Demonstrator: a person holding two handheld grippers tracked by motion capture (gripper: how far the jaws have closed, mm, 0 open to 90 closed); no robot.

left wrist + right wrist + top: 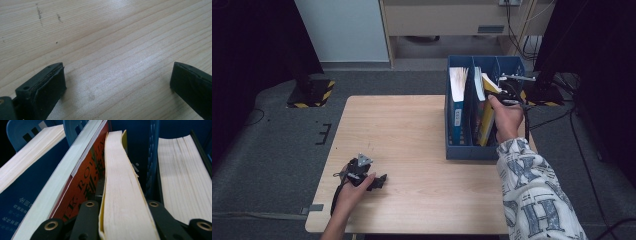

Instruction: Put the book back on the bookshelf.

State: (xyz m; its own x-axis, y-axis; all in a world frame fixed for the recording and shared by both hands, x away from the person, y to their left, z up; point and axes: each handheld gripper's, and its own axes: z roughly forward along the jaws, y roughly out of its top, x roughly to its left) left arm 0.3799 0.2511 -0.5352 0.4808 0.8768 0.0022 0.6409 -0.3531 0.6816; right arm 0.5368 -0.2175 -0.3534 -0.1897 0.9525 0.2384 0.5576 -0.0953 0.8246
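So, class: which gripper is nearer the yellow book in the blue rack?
Right. The right gripper is clamped on the yellow book in the rack; the left gripper rests on the table, well away, jaws open.

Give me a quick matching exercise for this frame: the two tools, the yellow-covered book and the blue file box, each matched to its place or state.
Things:
1. left tool
2. right tool
3. yellow-covered book
4. blue file box

Places or states:
A. stands on the right side of the table, holding upright books
B. open, low over bare wood near the front edge
C. clamped between two black jaws, leaning in a compartment
D. shut on a book's page edge

Pairs: 1-B, 2-D, 3-C, 4-A
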